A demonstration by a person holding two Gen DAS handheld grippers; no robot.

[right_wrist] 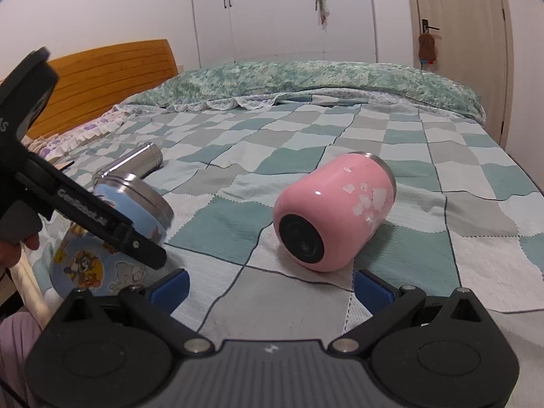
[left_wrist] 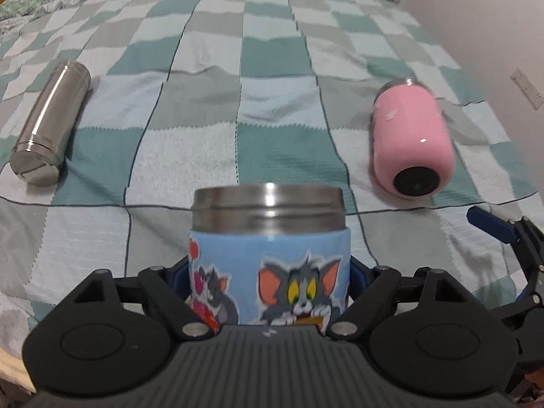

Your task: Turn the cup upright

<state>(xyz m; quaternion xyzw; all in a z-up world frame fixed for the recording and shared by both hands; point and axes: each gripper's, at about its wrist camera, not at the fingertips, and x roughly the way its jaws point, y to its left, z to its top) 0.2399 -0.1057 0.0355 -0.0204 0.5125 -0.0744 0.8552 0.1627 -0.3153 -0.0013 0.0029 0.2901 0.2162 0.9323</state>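
My left gripper (left_wrist: 270, 280) is shut on a blue cartoon cup (left_wrist: 270, 265) with a steel rim, tilted with the rim pointing away from me. In the right wrist view that cup (right_wrist: 136, 210) leans over, held in the left gripper (right_wrist: 136, 241) above the bed edge. A pink cup (right_wrist: 335, 212) lies on its side on the checked bedspread (right_wrist: 425, 238), black base toward me. My right gripper (right_wrist: 270, 285) is open, just short of the pink cup. The pink cup also shows at right in the left wrist view (left_wrist: 411, 142).
A steel flask (left_wrist: 51, 125) lies on its side at the left, also seen in the right wrist view (right_wrist: 136, 161). A green quilt (right_wrist: 306, 81) is bunched at the far end. A wooden headboard (right_wrist: 102, 78) stands left; a wall (left_wrist: 493, 34) runs along the right.
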